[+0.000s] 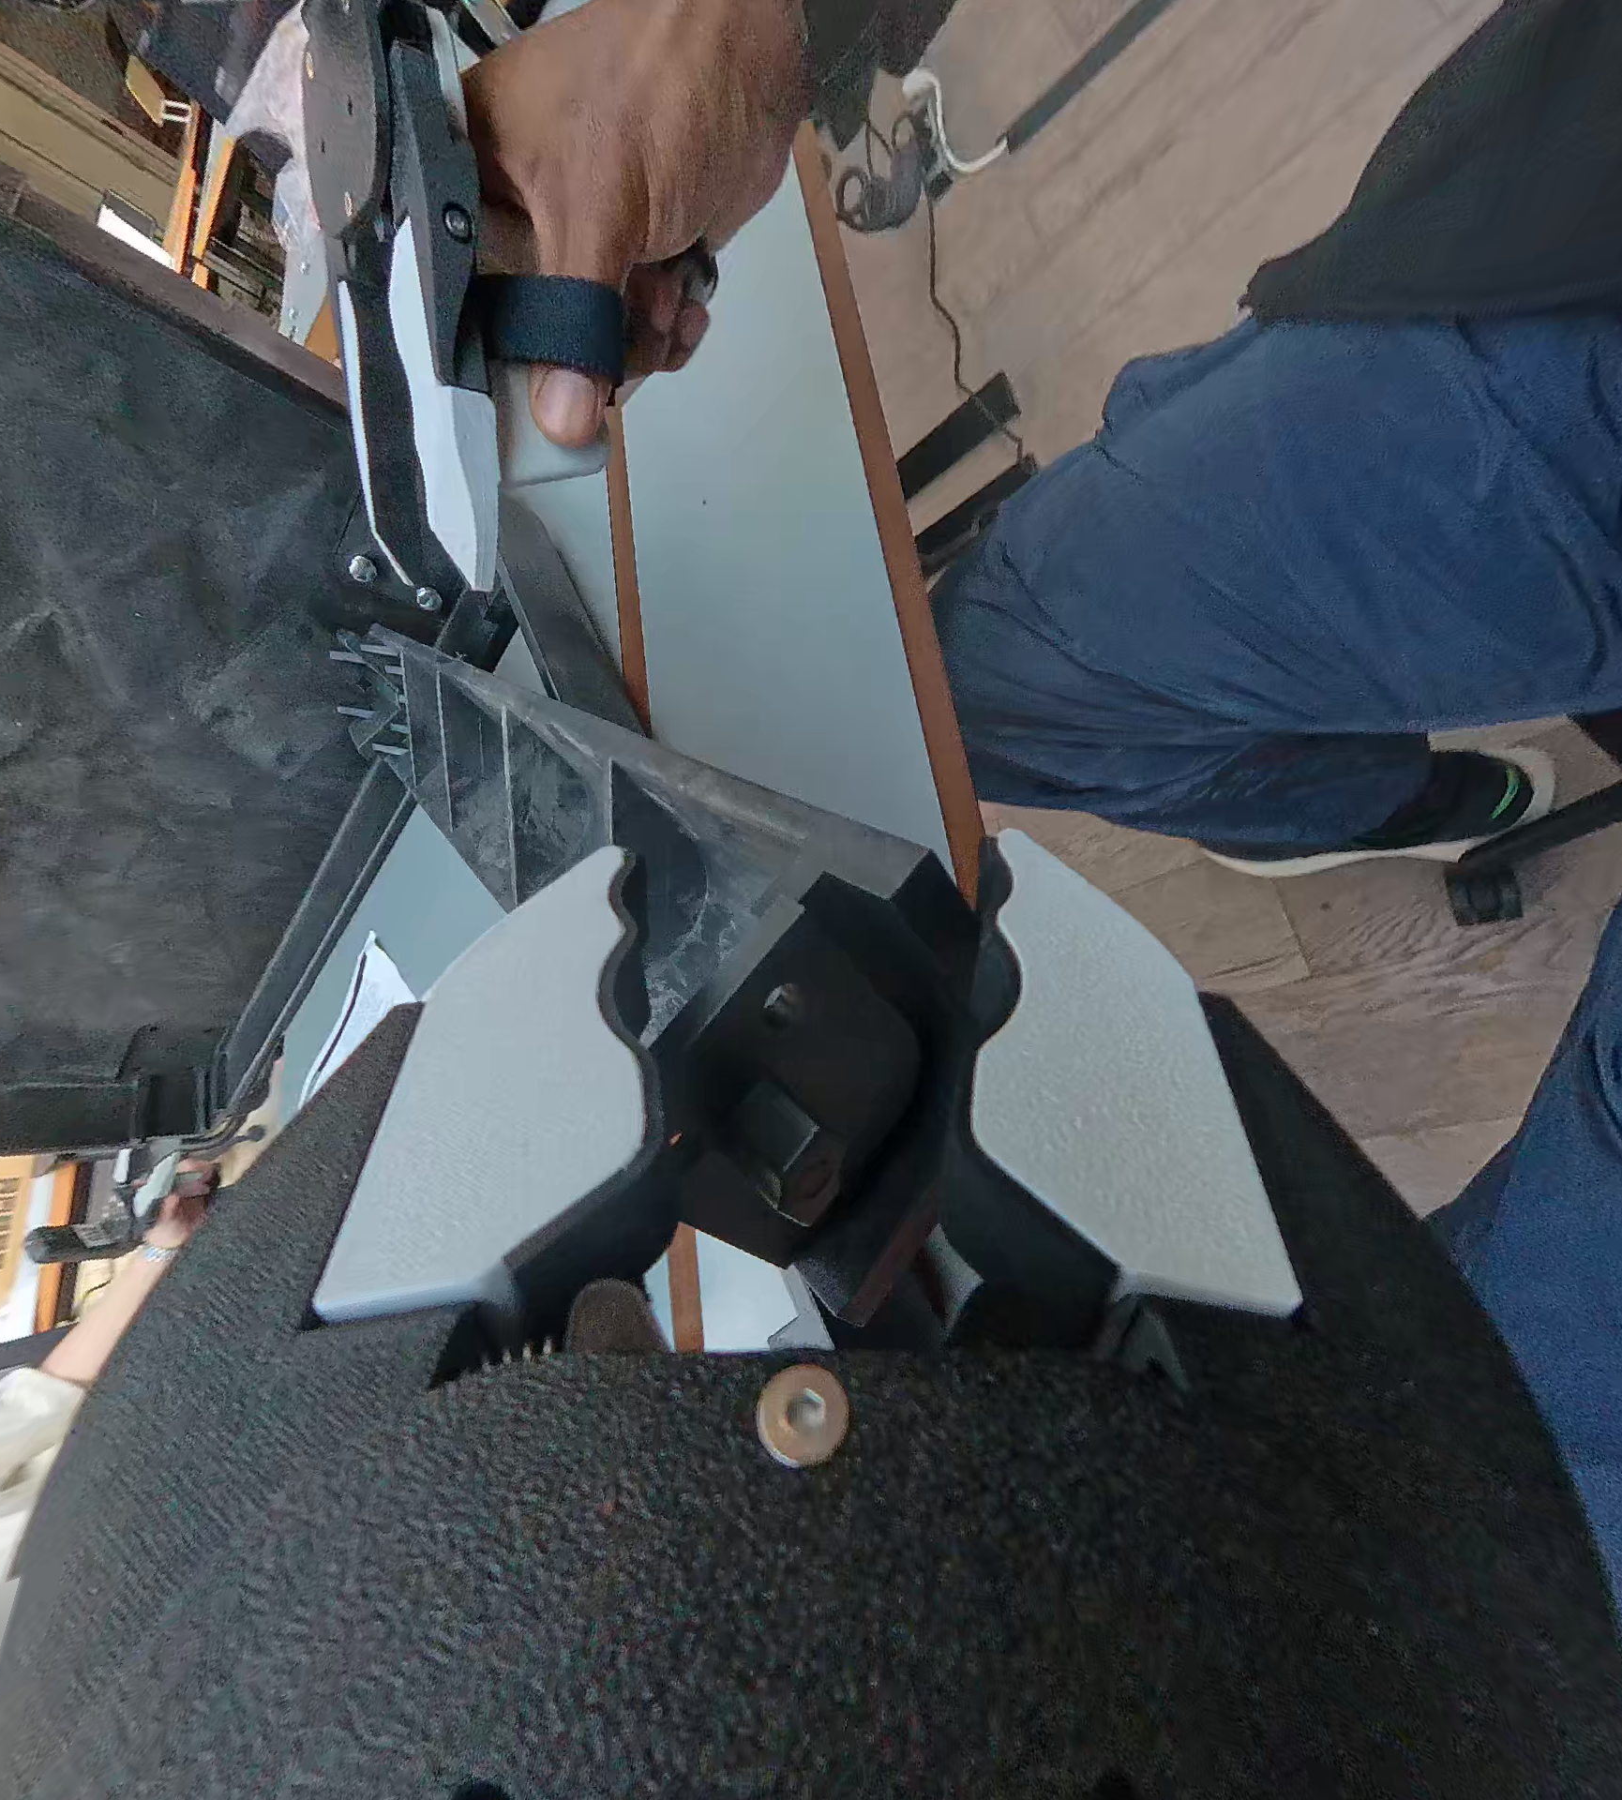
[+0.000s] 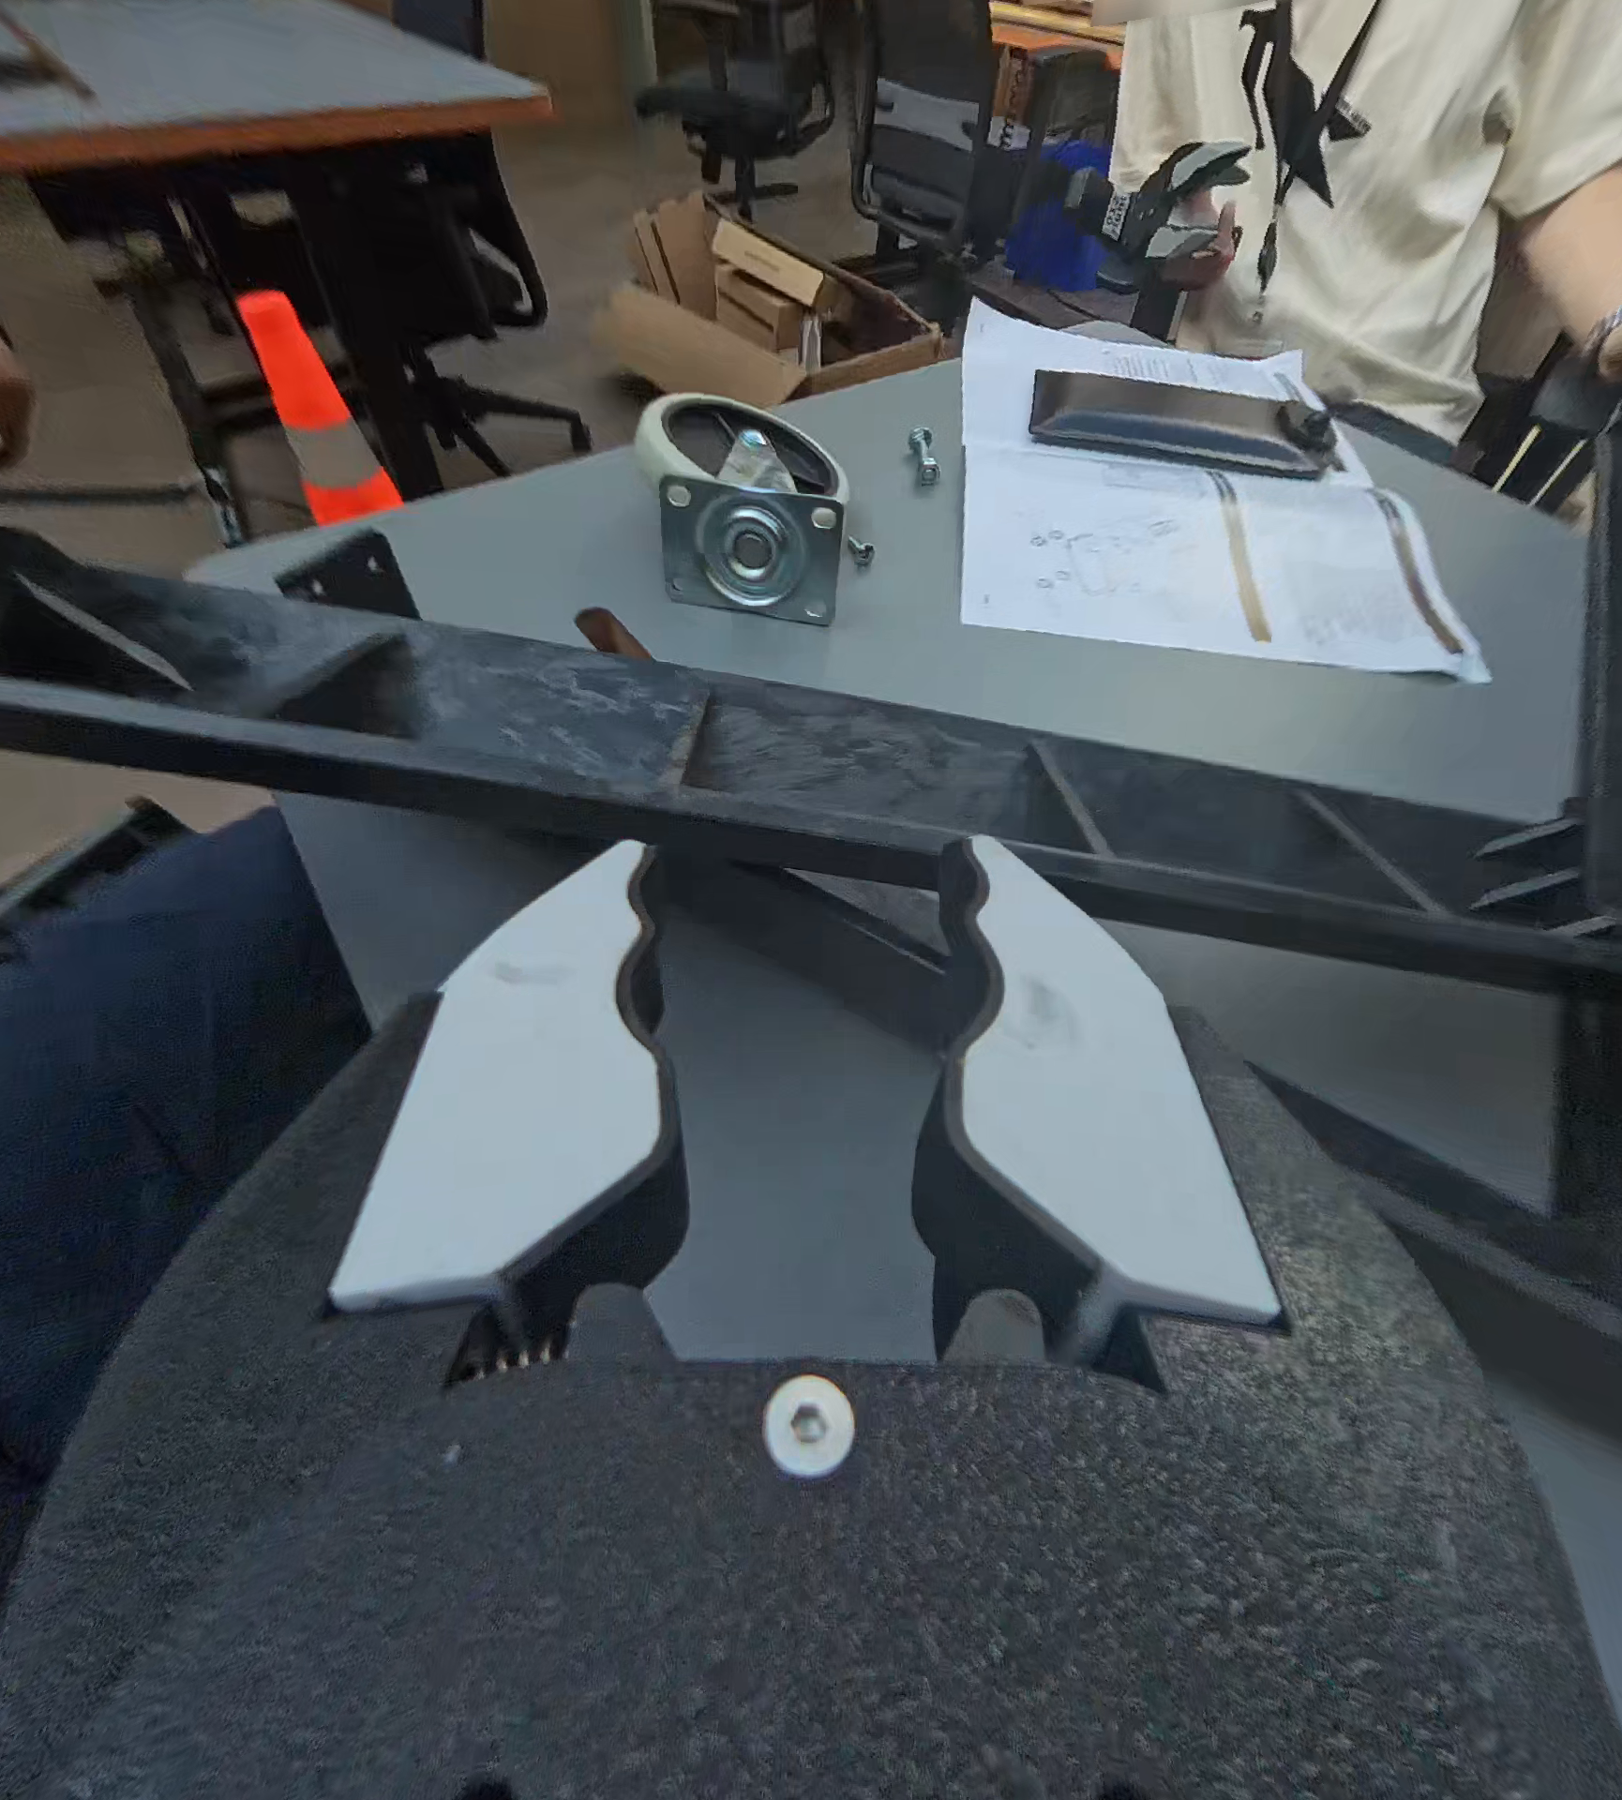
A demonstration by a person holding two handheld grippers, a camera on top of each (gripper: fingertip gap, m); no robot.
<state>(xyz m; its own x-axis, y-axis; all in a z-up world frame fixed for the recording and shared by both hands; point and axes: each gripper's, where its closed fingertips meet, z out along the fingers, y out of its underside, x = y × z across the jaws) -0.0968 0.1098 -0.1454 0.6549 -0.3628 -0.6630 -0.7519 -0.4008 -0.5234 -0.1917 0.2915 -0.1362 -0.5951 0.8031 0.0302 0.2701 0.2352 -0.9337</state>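
Only table edge (image 1: 895, 545) beside bracket (image 1: 593, 769)

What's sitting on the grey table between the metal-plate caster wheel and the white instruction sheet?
In the right wrist view, a small silver bolt lies on the grey table between the caster wheel and the white sheet; otherwise bare.

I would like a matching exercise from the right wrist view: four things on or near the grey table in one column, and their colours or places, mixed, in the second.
Things:
1. caster wheel
2. traffic cone
3. paper sheet
4. bolt

Descriptions:
A. orange, on the floor behind the table
B. white, under a dark tray
C. small, between wheel and paper
D. cream rim, metal plate

Pairs: 1-D, 2-A, 3-B, 4-C
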